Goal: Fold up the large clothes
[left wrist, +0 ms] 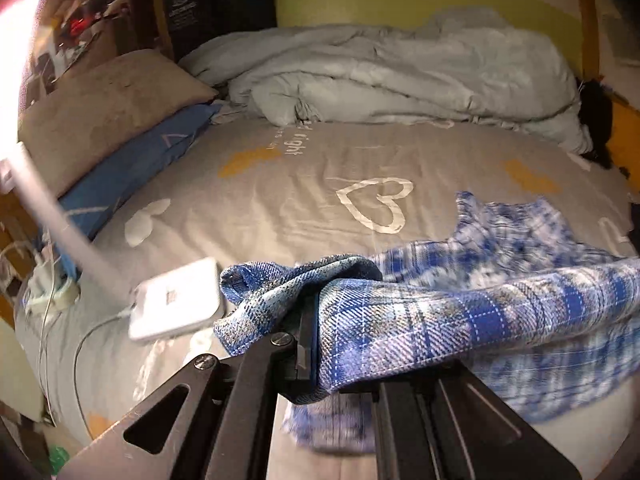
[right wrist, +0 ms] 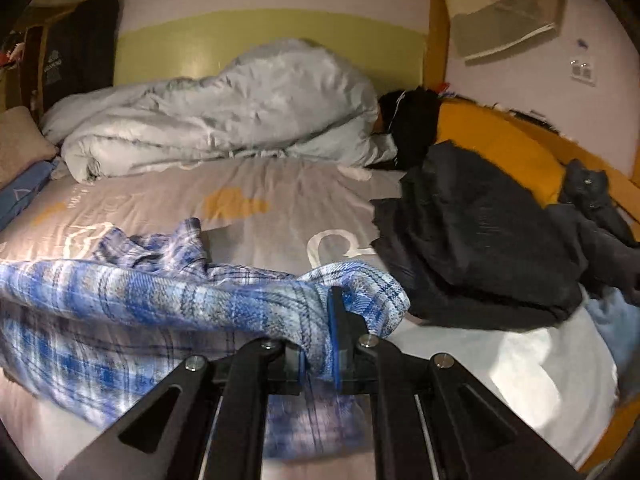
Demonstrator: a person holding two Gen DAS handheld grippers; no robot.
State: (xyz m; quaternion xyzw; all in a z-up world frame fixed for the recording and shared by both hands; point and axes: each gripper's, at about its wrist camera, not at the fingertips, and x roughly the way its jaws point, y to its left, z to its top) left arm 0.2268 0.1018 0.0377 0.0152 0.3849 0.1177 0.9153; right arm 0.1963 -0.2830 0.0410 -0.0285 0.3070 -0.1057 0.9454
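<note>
A blue and white plaid shirt [left wrist: 500, 300] hangs stretched between my two grippers above the grey bed sheet [left wrist: 320, 184]. My left gripper [left wrist: 316, 320] is shut on one end of the shirt, whose cloth folds over the fingers and trails off to the right. In the right wrist view the same plaid shirt [right wrist: 132, 292] runs off to the left, and my right gripper [right wrist: 324, 328] is shut on its other end. The lower part of the shirt is blurred and droops toward the sheet.
A crumpled pale duvet [left wrist: 400, 72] lies at the back of the bed. A white box [left wrist: 176, 304] with a cable and pillows [left wrist: 108, 120] sit at the left edge. A pile of dark clothes [right wrist: 480, 240] and a yellow cushion [right wrist: 496, 140] lie on the right.
</note>
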